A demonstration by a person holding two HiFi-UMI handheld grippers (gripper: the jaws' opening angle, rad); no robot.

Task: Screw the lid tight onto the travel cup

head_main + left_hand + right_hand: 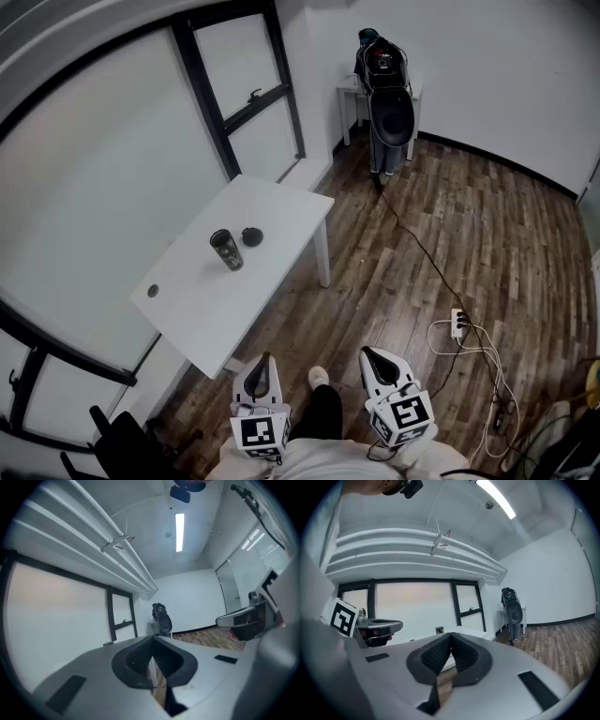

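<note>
The left gripper (pixel 263 359) and right gripper (pixel 368 354) are both sitting with jaws pressed together, holding nothing. They should probably be opening before they are reaching over the table (pixel 272 206), one steadying the travel cup (pixel 226 249) upright while the other is taking the lid (pixel 252 236). The cup is standing well ahead of the left gripper, slightly to its left, with the lid lying just beside the cup.
</note>
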